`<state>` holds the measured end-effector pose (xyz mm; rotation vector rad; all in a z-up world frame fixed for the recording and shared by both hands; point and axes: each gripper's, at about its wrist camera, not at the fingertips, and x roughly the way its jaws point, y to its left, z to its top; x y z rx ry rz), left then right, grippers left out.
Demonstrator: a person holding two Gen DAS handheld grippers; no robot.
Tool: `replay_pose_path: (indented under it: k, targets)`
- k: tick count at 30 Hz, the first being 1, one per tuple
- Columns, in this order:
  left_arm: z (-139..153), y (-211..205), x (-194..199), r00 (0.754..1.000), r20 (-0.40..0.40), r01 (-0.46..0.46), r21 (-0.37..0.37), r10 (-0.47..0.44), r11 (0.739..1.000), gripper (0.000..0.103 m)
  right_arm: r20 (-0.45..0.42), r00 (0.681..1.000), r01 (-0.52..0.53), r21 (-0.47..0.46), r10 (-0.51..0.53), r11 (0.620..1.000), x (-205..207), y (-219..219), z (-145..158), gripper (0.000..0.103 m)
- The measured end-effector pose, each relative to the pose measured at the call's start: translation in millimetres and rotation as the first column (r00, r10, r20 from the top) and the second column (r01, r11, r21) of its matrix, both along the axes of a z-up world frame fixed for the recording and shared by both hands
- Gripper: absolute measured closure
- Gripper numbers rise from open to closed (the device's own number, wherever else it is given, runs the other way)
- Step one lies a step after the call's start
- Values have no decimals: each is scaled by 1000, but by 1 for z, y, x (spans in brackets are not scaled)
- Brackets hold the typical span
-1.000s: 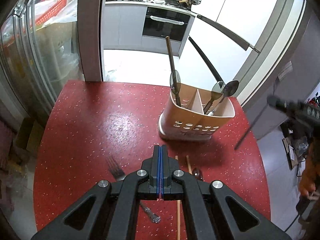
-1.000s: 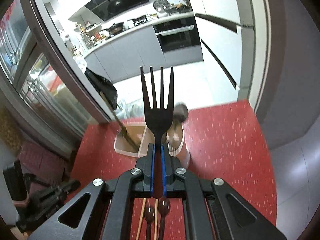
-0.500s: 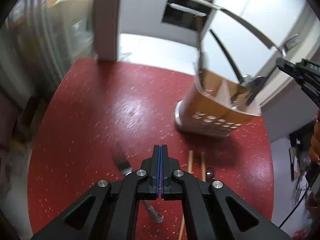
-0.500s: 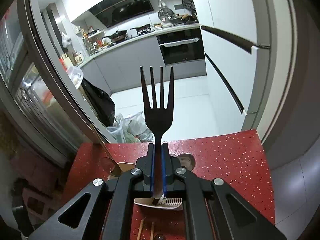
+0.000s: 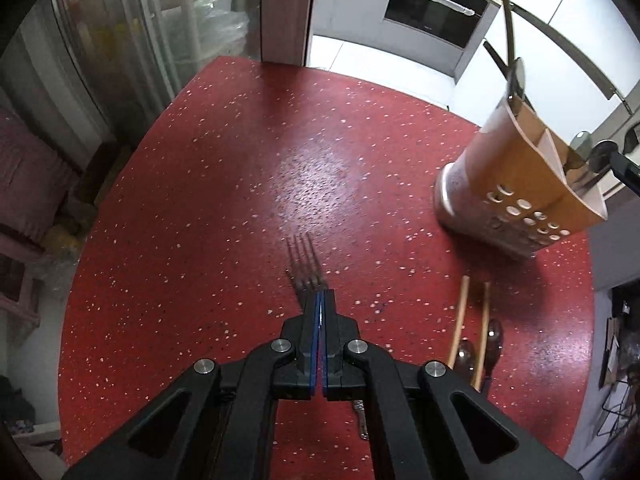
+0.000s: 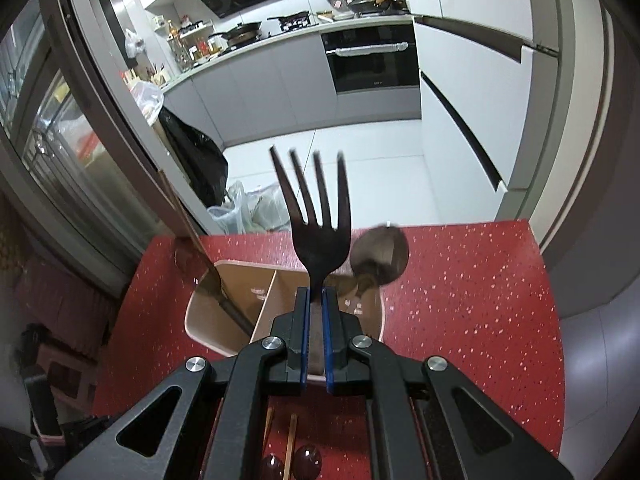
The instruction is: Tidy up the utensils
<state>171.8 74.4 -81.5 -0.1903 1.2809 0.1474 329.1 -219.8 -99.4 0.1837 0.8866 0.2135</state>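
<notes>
A silver fork lies on the red speckled table, its handle running under my left gripper, which is shut with nothing seen between its pads. The tan utensil caddy stands at the right, holding spoons. Two wooden spoons lie in front of the caddy. My right gripper is shut on a black fork, tines up, directly above the caddy. A metal spoon leans in the caddy's right compartment, and a long utensil in its left one.
The red table ends at a rounded edge toward the kitchen floor. A glass cabinet stands beyond the table's left side. The wooden spoons' bowls show below my right gripper. Bare tabletop lies left of the silver fork.
My left gripper has dropped lower and swung left, now over the silver fork. My right gripper has carried the black fork in over the caddy's opening.
</notes>
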Motion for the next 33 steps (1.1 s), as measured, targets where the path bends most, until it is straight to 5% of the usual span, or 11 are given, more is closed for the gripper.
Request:
replay_pose_path:
  k: [8, 11, 12, 20, 24, 29, 31, 33]
  targets:
    - [-12, 9, -1, 998, -47, -36, 13, 36, 999, 82, -92, 995, -45, 24, 47, 999, -3, 0, -11, 94]
    - [-12, 13, -2, 997, -48, -53, 15, 53, 999, 82, -94, 995, -34, 44, 38, 998, -11, -4, -7, 54]
    - [-10, 14, -3, 998, -40, -55, 22, 56, 998, 82, -79, 996, -29, 55, 34, 998, -18, -6, -4, 49]
    - [10, 14, -7, 997, 70, -22, 24, 20, 999, 82, -80, 992, -90, 111, 100, 990, -65, 4, -2, 49]
    - [19, 11, -9, 994, 106, 3, 38, -7, 999, 82, -148, 984, -83, 122, 101, 989, -77, 6, -20, 31]
    - [23, 8, -13, 991, 129, 54, -86, -42, 995, 80, -236, 968, -47, 142, 79, 989, -83, -2, -41, 22]
    - [28, 8, -16, 987, 155, 49, -80, -36, 996, 0, -250, 966, -33, 144, 69, 989, -87, -4, -45, 22]
    - [20, 5, -15, 982, 187, 47, -74, -32, 996, 0, -256, 964, -26, 149, 64, 988, -90, -5, -47, 22]
